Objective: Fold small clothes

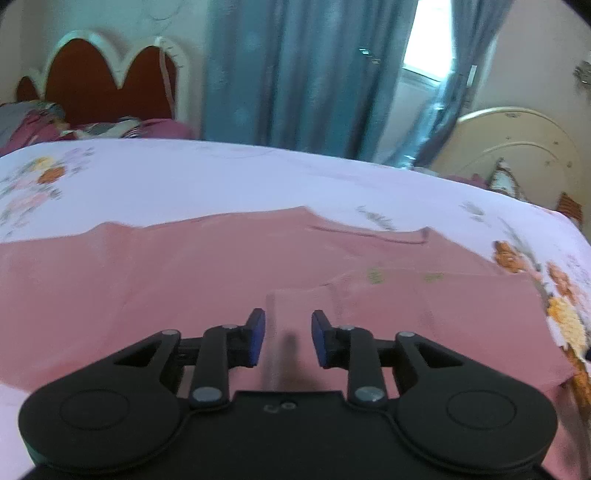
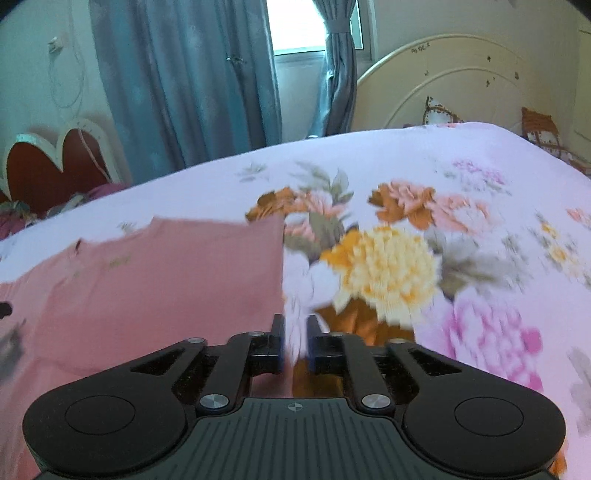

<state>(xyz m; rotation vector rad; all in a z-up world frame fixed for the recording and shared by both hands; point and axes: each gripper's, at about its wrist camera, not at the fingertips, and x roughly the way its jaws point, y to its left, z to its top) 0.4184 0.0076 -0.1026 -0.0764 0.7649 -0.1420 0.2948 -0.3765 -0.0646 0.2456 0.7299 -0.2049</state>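
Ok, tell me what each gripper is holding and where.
Nothing is held. The left gripper is open over the pink garment; the right gripper is slightly open at its edge.

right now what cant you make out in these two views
- Pink garment: near hem hidden under the left tongs, left wrist view.
- Its left side is cut off by the frame edge, right wrist view.
- Flowered bedsheet: print smeared by motion blur, right wrist view.
- Right tongs: blur hides whether they pinch anything.

I'm looking into a home bedroom: a bed [image 2: 424, 166] under a floral bedsheet [image 1: 221, 177], a cream headboard [image 2: 461, 81], blue curtains [image 1: 295, 74] by a bright window [image 2: 295, 26], and a second red headboard [image 1: 96, 85].
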